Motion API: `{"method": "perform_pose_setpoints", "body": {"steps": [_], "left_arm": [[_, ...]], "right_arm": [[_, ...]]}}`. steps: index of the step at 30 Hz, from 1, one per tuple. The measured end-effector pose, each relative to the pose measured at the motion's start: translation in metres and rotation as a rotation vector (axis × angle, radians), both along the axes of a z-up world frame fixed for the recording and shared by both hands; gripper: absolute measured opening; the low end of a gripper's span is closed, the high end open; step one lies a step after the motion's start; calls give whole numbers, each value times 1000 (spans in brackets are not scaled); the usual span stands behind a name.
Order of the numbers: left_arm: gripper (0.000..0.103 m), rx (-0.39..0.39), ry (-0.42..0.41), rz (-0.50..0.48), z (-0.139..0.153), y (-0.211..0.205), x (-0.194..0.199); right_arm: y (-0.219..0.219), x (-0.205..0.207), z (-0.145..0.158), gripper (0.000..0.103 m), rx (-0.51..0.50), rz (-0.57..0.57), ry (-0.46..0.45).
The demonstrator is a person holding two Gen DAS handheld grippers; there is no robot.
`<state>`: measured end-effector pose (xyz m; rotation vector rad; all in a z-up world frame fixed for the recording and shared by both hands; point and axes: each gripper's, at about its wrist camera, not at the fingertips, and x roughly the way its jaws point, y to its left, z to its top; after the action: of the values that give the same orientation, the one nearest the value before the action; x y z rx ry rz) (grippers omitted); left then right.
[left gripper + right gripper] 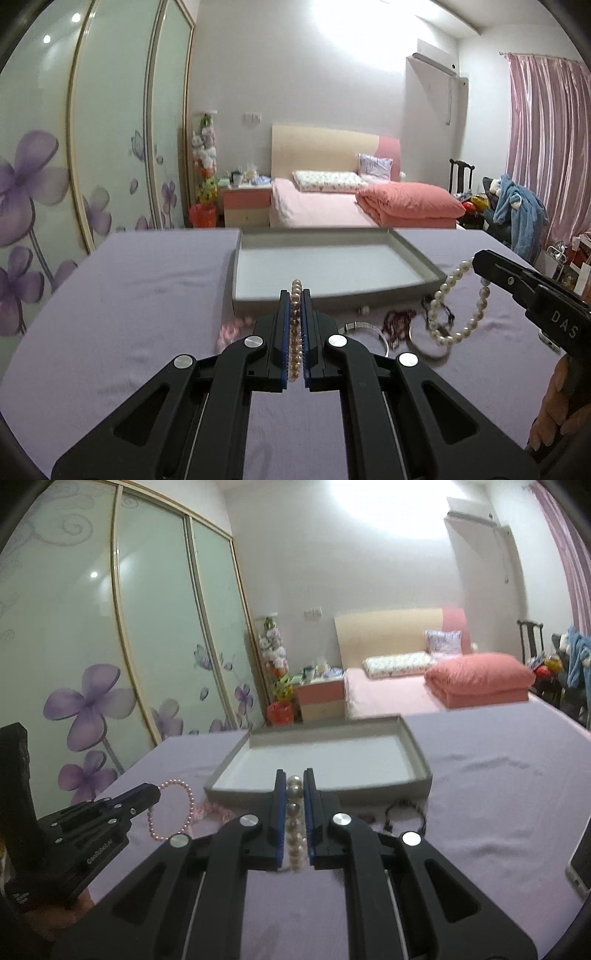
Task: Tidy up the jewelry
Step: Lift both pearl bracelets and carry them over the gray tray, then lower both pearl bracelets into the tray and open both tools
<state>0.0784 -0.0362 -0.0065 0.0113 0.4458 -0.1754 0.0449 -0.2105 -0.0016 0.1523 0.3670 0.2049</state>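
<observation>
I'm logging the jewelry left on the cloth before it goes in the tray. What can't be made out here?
- Left wrist view: the dark bracelets are blurred; the left claw hides part of the silver bangle.
- Right wrist view: the right claw hides the pile; only one dark bracelet shows.
- Phone-like object: cut off by the edge.

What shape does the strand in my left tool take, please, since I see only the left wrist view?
Observer: In the right wrist view it is a pink pearl bracelet, hanging as a closed loop from the tip of the left tool.
Operator: Thank you. Is that loop over the tray?
Observer: It appears not. It shows left of the near-left corner of the grey tray, above the purple cloth.
Operator: And how does the right tool grip its strand?
Observer: Several white pearls lie in a row lengthwise between the fingers of the right tool.
</observation>
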Motion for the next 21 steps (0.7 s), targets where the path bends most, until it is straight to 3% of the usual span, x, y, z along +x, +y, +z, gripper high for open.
{"method": "perform_pose_setpoints", "body": {"steps": [8, 21], "left_arm": [[6, 10, -74, 20, 15, -9, 26], [6, 13, -62, 38, 6, -14, 77]], "right_arm": [[3, 25, 22, 10, -25, -57, -95], [0, 93, 25, 10, -47, -97, -98]]}}
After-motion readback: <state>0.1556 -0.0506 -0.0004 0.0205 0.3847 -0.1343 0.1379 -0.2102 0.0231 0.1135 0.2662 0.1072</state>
